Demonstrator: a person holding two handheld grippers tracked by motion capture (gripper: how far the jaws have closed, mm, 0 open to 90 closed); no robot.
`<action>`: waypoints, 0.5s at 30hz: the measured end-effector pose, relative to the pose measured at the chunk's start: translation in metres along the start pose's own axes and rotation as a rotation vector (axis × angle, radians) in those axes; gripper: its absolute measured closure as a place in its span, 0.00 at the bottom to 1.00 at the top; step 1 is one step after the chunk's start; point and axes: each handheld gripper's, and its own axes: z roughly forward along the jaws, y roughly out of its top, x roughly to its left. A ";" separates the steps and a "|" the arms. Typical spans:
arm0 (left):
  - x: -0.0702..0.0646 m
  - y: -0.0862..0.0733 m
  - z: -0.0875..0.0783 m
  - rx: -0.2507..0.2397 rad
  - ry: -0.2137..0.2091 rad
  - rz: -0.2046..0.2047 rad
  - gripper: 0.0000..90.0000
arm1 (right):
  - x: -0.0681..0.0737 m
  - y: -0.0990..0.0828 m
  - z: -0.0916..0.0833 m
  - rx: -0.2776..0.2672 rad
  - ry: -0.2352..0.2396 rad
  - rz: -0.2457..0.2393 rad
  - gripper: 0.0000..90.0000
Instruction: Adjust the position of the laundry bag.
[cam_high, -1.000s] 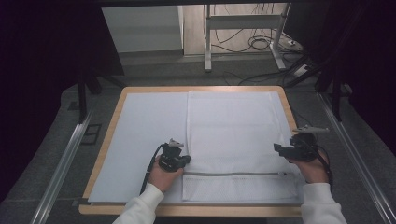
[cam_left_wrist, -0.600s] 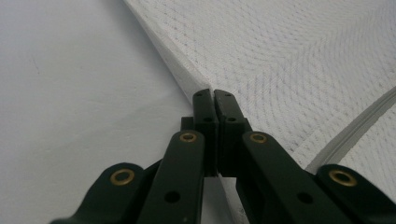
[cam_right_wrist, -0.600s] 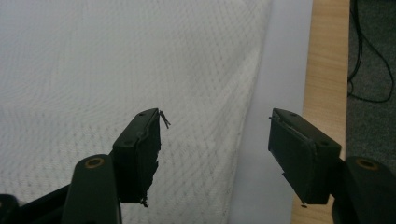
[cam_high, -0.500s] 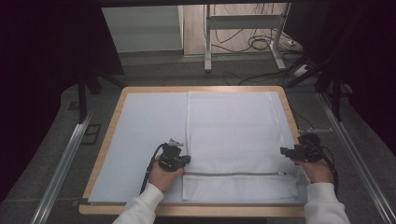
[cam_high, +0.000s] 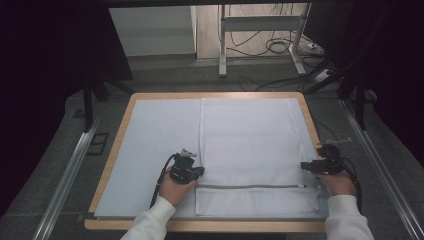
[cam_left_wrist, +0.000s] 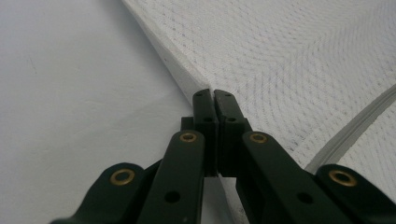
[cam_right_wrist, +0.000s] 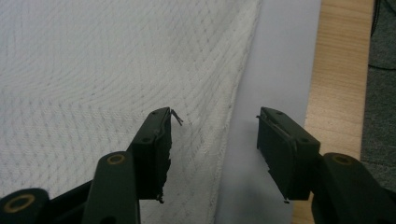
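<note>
L gripper (cam_high: 199, 172) sits at the left edge of the white mesh laundry bag (cam_high: 250, 145), just above the zipper (cam_high: 250, 186). In the left gripper view I see its jaws closed tight w/ the bag's edge (cam_left_wrist: 187, 79) pinched at the tips, so I've got hold of the bag there. Bag lies flat on the white sheet (cam_high: 155, 145) covering the wooden counter (cam_high: 127, 120), right half of the board, zipper running across near my side.

R gripper (cam_high: 304, 165) is at the bag's right edge, level w/ the L one, low over the cloth. Jaws have just been closing, about half open now; in the right gripper view the bag's right hem (cam_right_wrist: 233, 107) runs between them, one pad over the mesh, other over the sheet. Pads not pressing on it yet, nothing held. Counter's wood rim (cam_right_wrist: 341, 70) shows just past the sheet.
</note>
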 end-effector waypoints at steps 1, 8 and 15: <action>0.000 0.000 0.000 0.000 -0.001 0.000 0.99 | 0.000 0.000 0.001 0.001 -0.002 0.000 0.52; 0.000 0.000 -0.001 -0.005 -0.001 -0.002 0.99 | 0.005 0.001 0.005 0.020 -0.030 -0.034 0.68; 0.000 0.001 -0.001 -0.007 -0.006 -0.003 0.99 | 0.008 0.001 0.005 0.022 -0.042 -0.092 0.91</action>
